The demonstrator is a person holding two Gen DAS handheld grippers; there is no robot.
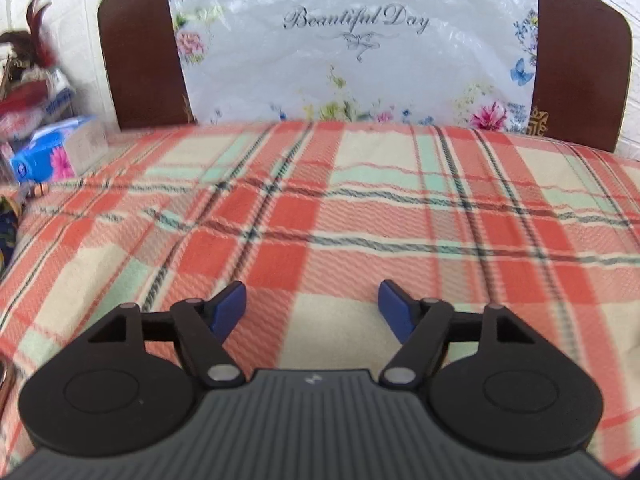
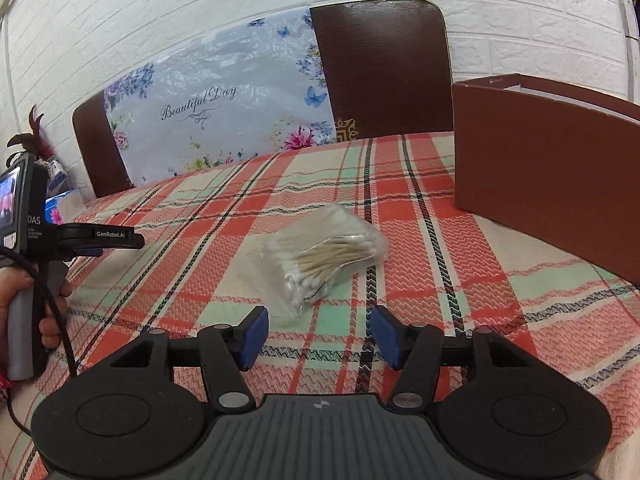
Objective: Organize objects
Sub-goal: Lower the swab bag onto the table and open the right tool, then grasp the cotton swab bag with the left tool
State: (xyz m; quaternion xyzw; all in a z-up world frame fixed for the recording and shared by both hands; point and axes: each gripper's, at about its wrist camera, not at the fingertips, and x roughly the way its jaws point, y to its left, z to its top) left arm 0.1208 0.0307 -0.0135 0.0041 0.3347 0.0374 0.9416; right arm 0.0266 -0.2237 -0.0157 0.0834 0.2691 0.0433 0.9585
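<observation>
The bag of cotton swabs (image 2: pixel 323 257) is lying on the plaid blanket (image 2: pixel 400 200), just beyond the right gripper (image 2: pixel 318 336), whose fingers are spreading wide; the brown box (image 2: pixel 548 168) is sitting far right; the left gripper (image 1: pixel 312 312) is hovering spread too, holding nothing.

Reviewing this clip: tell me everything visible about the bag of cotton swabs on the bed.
The bag of cotton swabs is a small clear plastic pouch, crinkled and glossy, packed with a bundle of swabs with pale wooden-looking sticks and white tips. It lies flat and skewed on the plaid blanket, apparently sealed, touched by nothing else. It sits just ahead of the open right gripper, left of the brown box. It shows only in the right wrist view.
</observation>
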